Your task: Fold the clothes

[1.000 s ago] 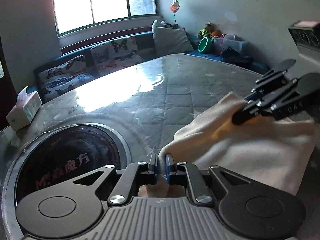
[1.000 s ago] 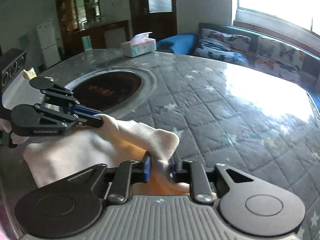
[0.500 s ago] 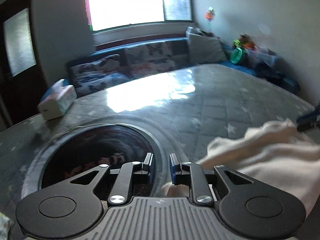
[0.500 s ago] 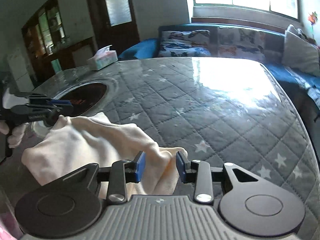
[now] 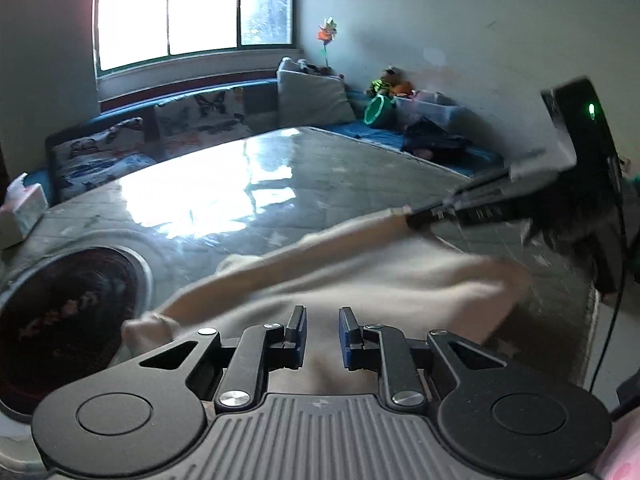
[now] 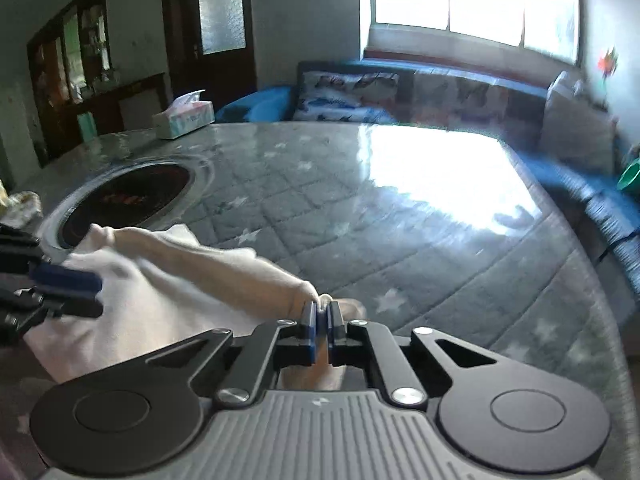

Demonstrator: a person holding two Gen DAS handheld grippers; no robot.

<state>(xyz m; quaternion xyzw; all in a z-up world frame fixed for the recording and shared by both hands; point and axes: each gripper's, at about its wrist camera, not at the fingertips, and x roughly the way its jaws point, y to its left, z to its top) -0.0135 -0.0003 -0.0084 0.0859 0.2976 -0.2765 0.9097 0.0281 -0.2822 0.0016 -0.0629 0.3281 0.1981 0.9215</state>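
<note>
Pinching one end of the cream cloth [image 6: 168, 276], the right tongs [image 6: 319, 320] are squeezed tight on a little bunch of it. The pads press on the cloth from both sides, so this end should not slip when it is pulled. I think that is why it is held so firmly: a fold needs one end kept still or pulled straight.

The left tongs [image 5: 322, 334] are a little bit apart. In the left wrist view the cloth [image 5: 360, 280] lies under and past the two blue pads [image 5: 298, 338], but nothing sits in the gap between them, so they hold nothing. In the right wrist view the left tongs [image 6: 76, 292] come in at about 9 o'clock, just over the near side of the cloth.

The cloth lies on the grey quilted table [image 6: 400, 216] with white stars. It reaches from the right tongs, at 6 o'clock in their own view, out toward 10 o'clock, where its far end sits just beside the round dark cooker plate [image 6: 128, 196]. In the left wrist view the right tongs [image 5: 416, 218] hold the cloth at about 2 o'clock, and a long roll of cloth runs from there down to 8 o'clock.

The cloth looks bunched and not flat yet, so I think the folding is only partly done. The left tongs probably need a new place to grab.
</note>
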